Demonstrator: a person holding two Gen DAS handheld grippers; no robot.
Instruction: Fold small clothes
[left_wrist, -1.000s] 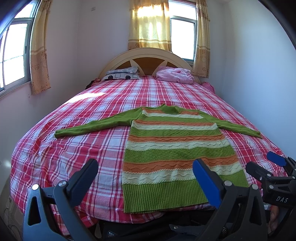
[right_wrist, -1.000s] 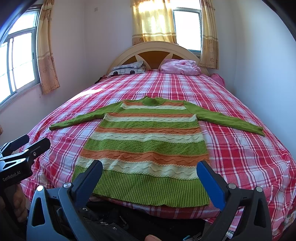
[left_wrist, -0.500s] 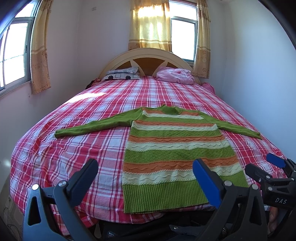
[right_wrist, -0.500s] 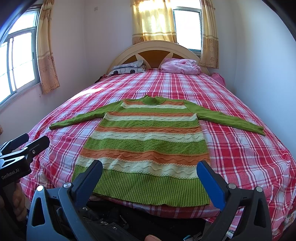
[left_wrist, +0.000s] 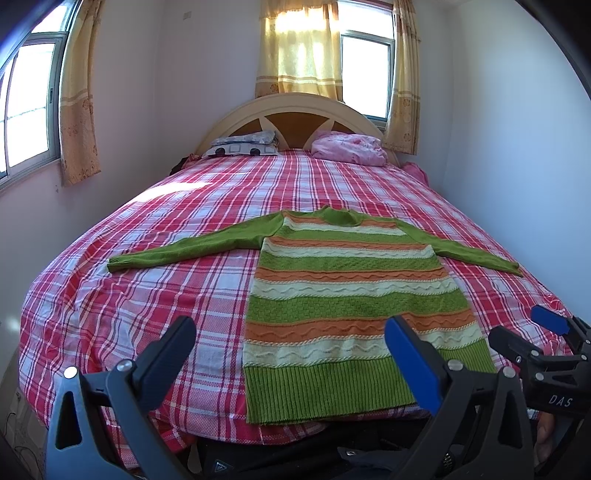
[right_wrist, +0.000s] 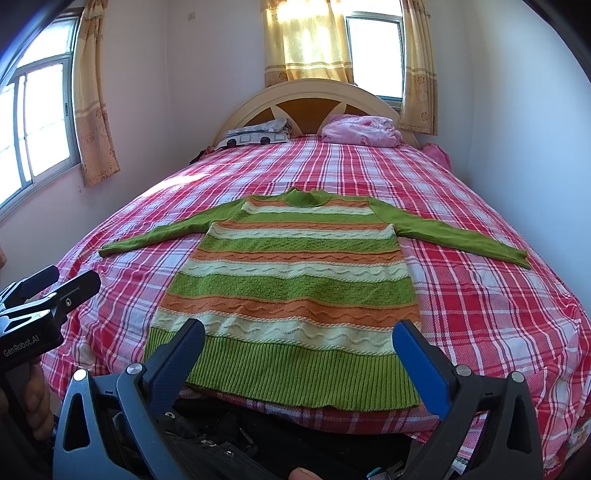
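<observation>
A green, orange and cream striped sweater (left_wrist: 351, 295) lies flat on the bed, sleeves spread to both sides, hem toward me; it also shows in the right wrist view (right_wrist: 295, 288). My left gripper (left_wrist: 291, 347) is open and empty, held near the bed's foot, left of the hem. My right gripper (right_wrist: 299, 343) is open and empty, just before the hem's middle. The right gripper also shows at the right edge of the left wrist view (left_wrist: 532, 332), and the left gripper at the left edge of the right wrist view (right_wrist: 55, 284).
The bed has a red plaid sheet (left_wrist: 147, 280), a patterned pillow (left_wrist: 243, 144) and a pink pillow (left_wrist: 347, 147) by the headboard (left_wrist: 295, 110). Walls stand close on both sides. Curtained windows (right_wrist: 44, 118) are at left and behind.
Both grippers have barely shifted; the right gripper dropped slightly in the left wrist view. The sweater has not moved.
</observation>
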